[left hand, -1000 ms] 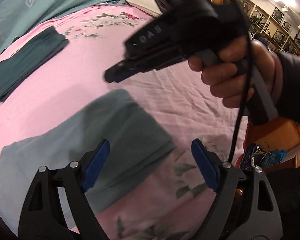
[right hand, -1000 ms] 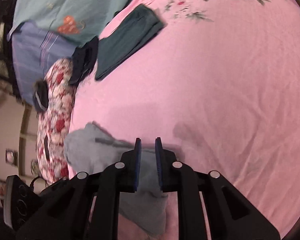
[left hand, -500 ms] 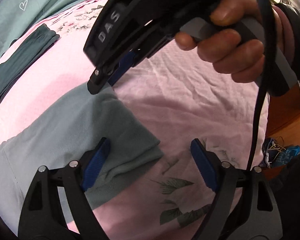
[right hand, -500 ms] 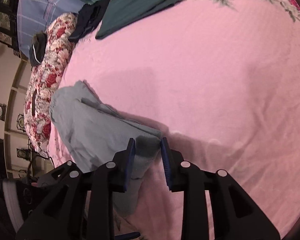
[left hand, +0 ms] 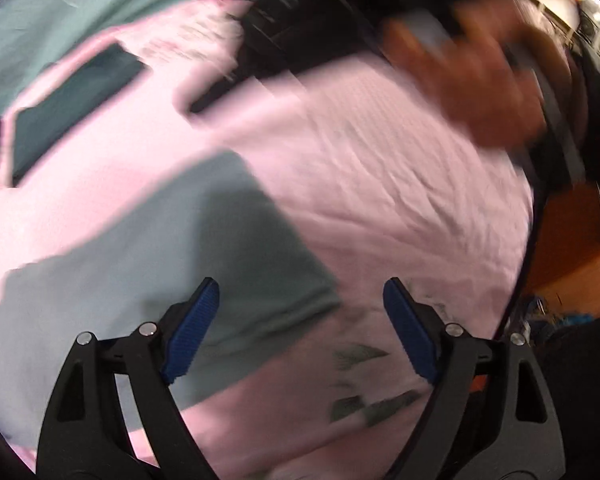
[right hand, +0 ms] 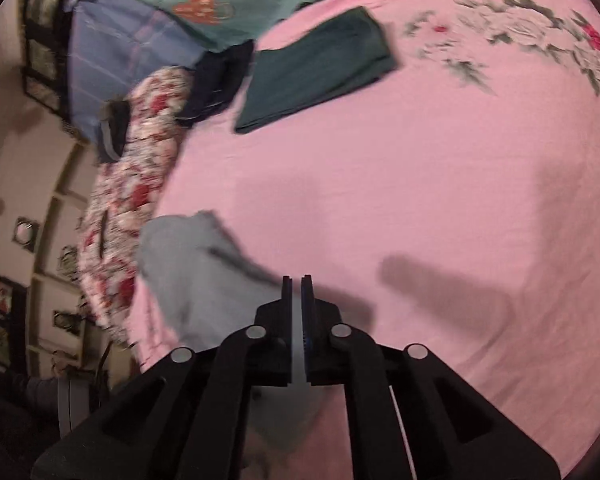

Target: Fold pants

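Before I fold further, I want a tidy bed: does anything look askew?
The grey pants lie rumpled at the edge of the pink bedsheet, one corner bunched toward the right gripper. The dark green folded garment lies flat.

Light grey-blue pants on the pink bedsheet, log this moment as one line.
light grey-blue pants half folded on pink bedsheet | right tool shut on pants edge | left tool open above pants

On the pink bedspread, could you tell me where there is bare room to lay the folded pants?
The wide pink stretch between the grey pants, the dark green folded garment and the flower print is bare. The bed edge by the floral pillow and navy clothing is crowded.
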Available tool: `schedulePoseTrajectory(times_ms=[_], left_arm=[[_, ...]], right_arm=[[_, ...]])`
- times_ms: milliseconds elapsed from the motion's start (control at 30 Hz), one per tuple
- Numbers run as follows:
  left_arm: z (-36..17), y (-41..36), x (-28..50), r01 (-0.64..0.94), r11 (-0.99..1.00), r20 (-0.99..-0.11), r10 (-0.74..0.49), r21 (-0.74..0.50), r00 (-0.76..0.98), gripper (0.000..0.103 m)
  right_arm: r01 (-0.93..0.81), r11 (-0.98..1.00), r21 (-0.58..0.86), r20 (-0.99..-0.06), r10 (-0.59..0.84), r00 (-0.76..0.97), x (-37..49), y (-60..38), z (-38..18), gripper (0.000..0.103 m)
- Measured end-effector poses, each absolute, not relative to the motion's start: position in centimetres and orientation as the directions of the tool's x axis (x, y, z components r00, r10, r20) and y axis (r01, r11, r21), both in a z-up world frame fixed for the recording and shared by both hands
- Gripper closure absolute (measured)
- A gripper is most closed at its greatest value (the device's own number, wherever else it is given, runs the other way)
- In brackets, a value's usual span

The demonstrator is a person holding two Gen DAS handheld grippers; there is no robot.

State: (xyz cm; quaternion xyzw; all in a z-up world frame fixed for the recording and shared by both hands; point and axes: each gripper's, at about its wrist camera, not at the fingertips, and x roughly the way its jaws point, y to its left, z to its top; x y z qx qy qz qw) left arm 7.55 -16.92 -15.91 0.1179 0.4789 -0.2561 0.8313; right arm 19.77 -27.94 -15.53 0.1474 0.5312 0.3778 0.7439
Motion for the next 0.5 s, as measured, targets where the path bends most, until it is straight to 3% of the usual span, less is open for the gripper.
schedulePoseTrajectory(times_ms=[67,133,167,233,267,400,500], left_arm=[[-14.9,-14.7,8.1,0.479,0.877,-0.844,-0.277,-0.027,0.459,0.014],[-15.1,-11.4,9.0,0.375,0.927,-0.845,-0.219,-0.023,0.488,0.009],[-16.0,-10.0,9.4,0.329,0.944,-0.856,-0.190,-0.025,0.480,0.009],[-18.9,-6.8,10.2,0.239,0.970,-0.906,-0.131,-0.034,0.402,0.009],[-19.7,-5.6,10.0,0.237,0.969,-0.909,-0.156,-0.066,0.386,0.009],[-18.3,-5.6,8.5,0.347,0.937,-0.899,-0.121,0.036,0.421,0.009],[-15.9,-1.5,8.2,0.282,0.959,-0.866,-0.115,0.031,0.486,0.007]], right_arm=[[-0.431,0.634,0.643,-0.669,0.738,0.089,18.3,-27.0,-16.1,0.095],[-0.443,0.667,0.599,-0.729,0.683,0.042,17.0,-25.8,-18.3,0.084],[-0.444,0.711,0.545,-0.780,0.624,0.041,16.6,-25.5,-19.4,0.085],[-0.452,0.725,0.520,-0.784,0.615,0.083,16.0,-25.6,-19.8,0.083],[-0.426,0.740,0.520,-0.790,0.607,0.089,15.8,-25.5,-19.4,0.081],[-0.420,0.789,0.448,-0.805,0.561,0.194,14.4,-24.2,-16.6,0.065],[-0.441,0.837,0.324,-0.843,0.467,0.267,13.1,-21.5,-14.9,0.064]])
